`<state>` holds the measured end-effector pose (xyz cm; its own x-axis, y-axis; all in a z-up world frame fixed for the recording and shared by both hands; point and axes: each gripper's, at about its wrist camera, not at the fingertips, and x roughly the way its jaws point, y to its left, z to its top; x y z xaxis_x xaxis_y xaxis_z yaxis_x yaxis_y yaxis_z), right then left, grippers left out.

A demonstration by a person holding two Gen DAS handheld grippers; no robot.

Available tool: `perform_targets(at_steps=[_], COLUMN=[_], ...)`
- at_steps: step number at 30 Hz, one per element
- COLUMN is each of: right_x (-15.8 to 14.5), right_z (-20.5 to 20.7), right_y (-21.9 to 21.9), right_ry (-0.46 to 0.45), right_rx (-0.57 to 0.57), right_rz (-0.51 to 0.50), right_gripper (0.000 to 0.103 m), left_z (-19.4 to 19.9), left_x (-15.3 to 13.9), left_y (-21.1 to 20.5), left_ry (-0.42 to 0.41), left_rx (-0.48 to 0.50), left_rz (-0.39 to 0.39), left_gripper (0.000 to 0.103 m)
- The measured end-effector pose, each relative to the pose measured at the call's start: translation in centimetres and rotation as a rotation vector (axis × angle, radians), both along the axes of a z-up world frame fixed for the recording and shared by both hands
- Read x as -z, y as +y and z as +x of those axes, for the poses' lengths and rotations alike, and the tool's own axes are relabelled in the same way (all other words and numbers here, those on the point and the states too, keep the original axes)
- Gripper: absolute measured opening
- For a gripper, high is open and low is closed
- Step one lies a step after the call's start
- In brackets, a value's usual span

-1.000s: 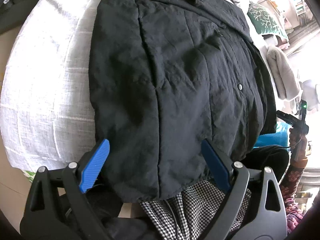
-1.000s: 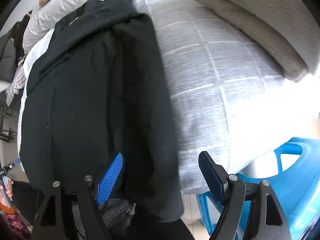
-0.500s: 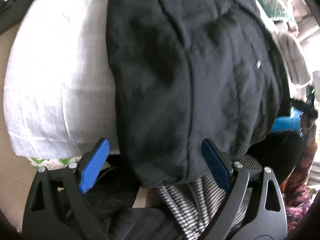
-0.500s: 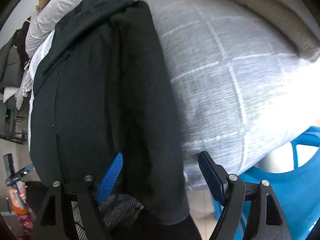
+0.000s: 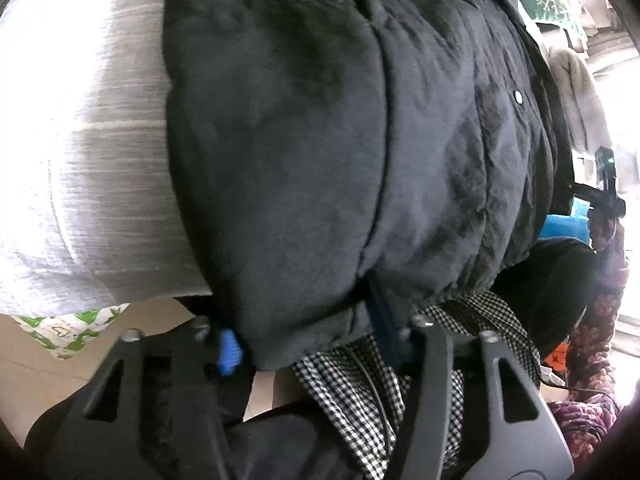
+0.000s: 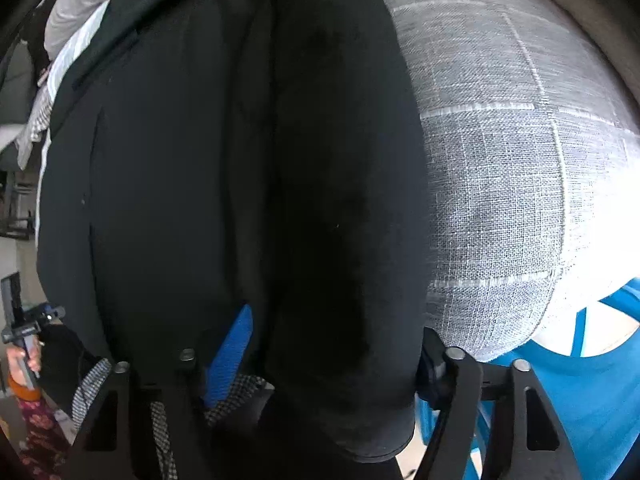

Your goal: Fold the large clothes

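The black jacket (image 5: 340, 140) lies spread on the grey-white bed cover (image 5: 80, 160), its long axis running straight away from both sets of fingers toward the collar, and its bottom hem hangs over the near edge of the bed directly at the fingertips. At the left, the left gripper (image 5: 308, 340) straddles the hem's left corner: its jaws are closing, the hem fabric sits bunched between them, the right-hand blue pad is largely buried in a fold, and the left-hand pad shows only as a small blue tip just beside the hem edge. Whether the pads already press the cloth cannot be told from this blurred view. At the right, the right gripper (image 6: 328, 356) straddles the hem's opposite corner, where a folded-in side panel forms a thick dark roll; its jaws are also closing with that roll between them, but the visible left-hand blue pad lies against the cloth while the right-hand pad stands just outside the roll's edge, so no firm pinch is evident. Each gripper is nearest its own corner, so the coming lift likely carries the hem away from the fingers, along the long axis. The left wrist view alone shows a silver snap button (image 5: 519, 97) and checked fabric (image 5: 380, 380) below the hem; the right wrist view alone shows a blue plastic chair (image 6: 580, 400) beyond the bed's corner.
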<state>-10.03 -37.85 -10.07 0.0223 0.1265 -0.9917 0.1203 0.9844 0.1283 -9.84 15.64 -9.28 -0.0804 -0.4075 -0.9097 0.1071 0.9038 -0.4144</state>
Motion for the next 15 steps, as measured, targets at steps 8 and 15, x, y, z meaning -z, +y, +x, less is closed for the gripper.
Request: perform_targets(at_steps=[8,15], right_x=[-1.7,-5.4], right_z=[-0.5,-2.0], right_y=[1.2,2.1], right_ry=[-0.056,-0.199], right_rx=[-0.056,-0.047], right_rz=[-0.034,0.043], right_gripper=[0.016,0.010], left_z=[-0.6,-0.6], left_x=[-2.1,-6.9], left_y=[-0.3,-0.4], left_ry=[-0.048,-0.185], left_rx=[-0.045,-0.079], left_rz=[-0.025,-0.102], left_gripper=[0.011,0.009])
